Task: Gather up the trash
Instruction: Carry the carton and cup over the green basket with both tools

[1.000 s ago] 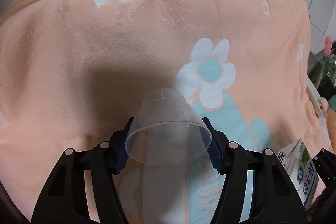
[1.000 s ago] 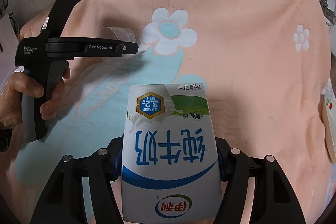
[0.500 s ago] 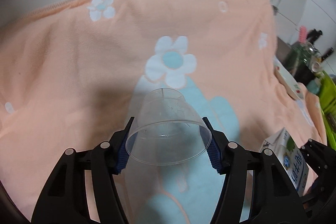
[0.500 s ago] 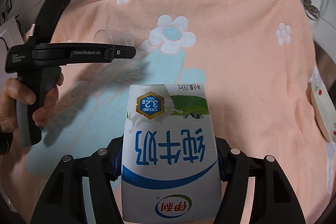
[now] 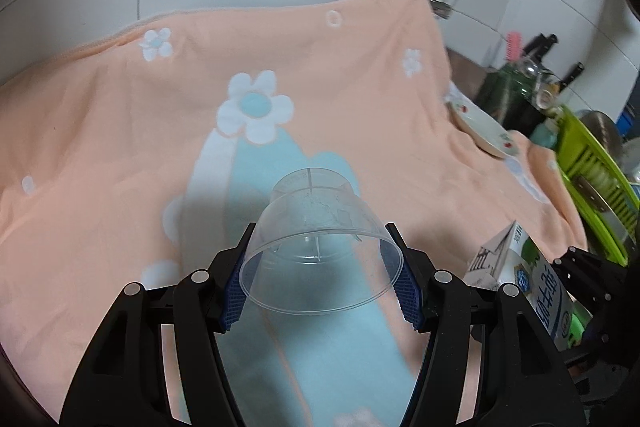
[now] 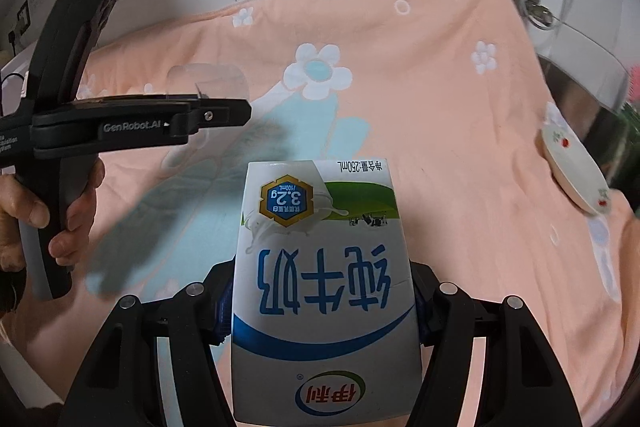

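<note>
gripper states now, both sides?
Left gripper: shut on the clear plastic cup.
Right gripper: shut on the milk carton.

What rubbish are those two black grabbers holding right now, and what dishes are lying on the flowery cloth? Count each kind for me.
Clear plastic cup, in the left gripper: 1
Milk carton, in the right gripper: 1
White plate with red fruit print, at the edge of the peach cloth: 1
Total: 3
</note>
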The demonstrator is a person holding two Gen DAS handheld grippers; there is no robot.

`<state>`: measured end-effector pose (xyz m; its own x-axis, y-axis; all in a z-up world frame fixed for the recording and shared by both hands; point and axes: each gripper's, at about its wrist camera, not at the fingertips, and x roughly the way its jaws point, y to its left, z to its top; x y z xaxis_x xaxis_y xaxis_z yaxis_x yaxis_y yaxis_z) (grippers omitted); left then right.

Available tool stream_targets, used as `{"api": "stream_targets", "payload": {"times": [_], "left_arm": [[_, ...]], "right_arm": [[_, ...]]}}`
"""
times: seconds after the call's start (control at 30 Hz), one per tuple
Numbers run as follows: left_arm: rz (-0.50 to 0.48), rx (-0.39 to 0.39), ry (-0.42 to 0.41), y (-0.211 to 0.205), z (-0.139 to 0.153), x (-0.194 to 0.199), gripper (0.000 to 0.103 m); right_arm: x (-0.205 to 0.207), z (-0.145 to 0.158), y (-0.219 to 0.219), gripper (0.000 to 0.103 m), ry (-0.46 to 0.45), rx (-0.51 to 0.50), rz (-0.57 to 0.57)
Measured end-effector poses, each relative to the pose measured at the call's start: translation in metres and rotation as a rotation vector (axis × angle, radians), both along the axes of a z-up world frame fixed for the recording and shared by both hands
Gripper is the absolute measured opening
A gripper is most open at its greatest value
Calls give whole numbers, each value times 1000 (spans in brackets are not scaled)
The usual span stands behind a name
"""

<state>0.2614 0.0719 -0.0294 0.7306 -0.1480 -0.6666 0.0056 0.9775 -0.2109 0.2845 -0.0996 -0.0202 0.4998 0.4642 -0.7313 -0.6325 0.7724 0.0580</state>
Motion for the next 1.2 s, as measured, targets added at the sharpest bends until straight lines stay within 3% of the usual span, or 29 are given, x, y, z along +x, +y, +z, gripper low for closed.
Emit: {"api": "stream_targets", "payload": {"times": [0.6,1.2], "left_arm": [[-158,-35,-38,-74,13,-84,60],[-311,-12,-66,-141,9,-142,60]], "right_arm": [[-98,14,-74,63,-31,27,-143],[-166,8,-148,63,-39,43,-295]]}}
